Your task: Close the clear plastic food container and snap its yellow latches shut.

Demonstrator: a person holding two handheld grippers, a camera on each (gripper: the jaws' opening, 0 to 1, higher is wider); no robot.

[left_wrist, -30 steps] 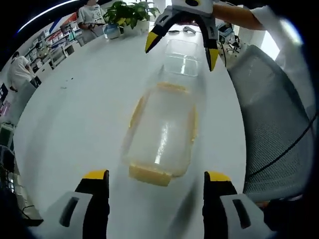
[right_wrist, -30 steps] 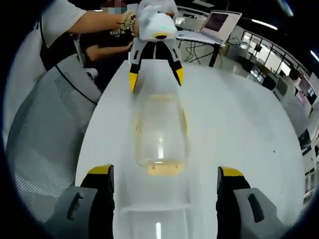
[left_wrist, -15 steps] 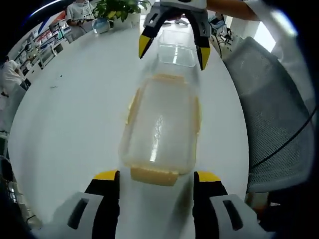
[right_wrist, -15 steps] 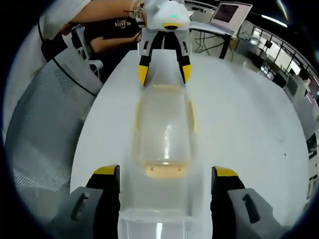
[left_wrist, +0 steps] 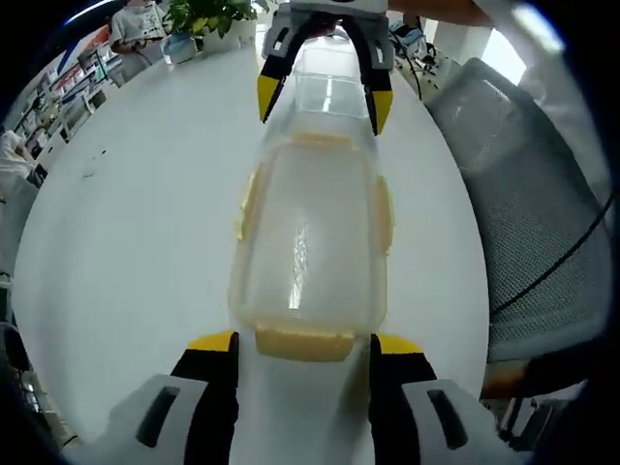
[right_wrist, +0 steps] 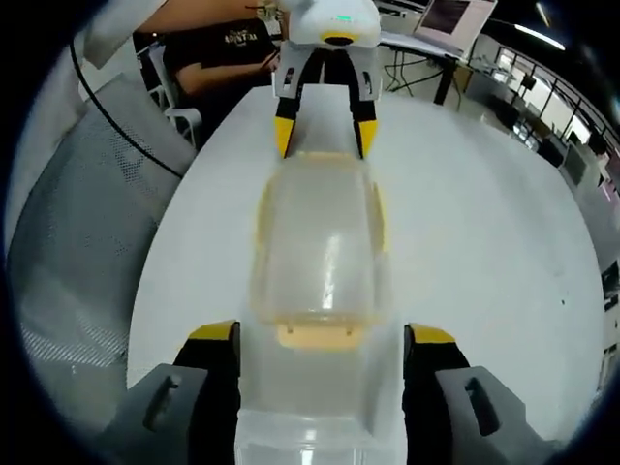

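1. Clear plastic food container (left_wrist: 310, 242) is lying on the white table (left_wrist: 136, 223), between both grippers.
2. Left gripper (left_wrist: 302, 341) and right gripper (right_wrist: 320, 334) are held open, straddling opposite ends.
3. Container is judged light, stiff, slippery; yellow latches (left_wrist: 302, 342) should be pressed at the end edges.

Container (left_wrist: 310, 242): clear plastic, pale yellow latches (left_wrist: 302, 343) along the rim. Table (left_wrist: 145, 223): plain white. Left gripper (left_wrist: 302, 351): grey body, black jaws with yellow tips. Right gripper (right_wrist: 320, 344): same grey, black and yellow scheme. Chair (left_wrist: 528, 213): grey mesh, fine dotted weave. Plant (left_wrist: 208, 15): green leaves. Laptop (right_wrist: 448, 17): dark purple screen.
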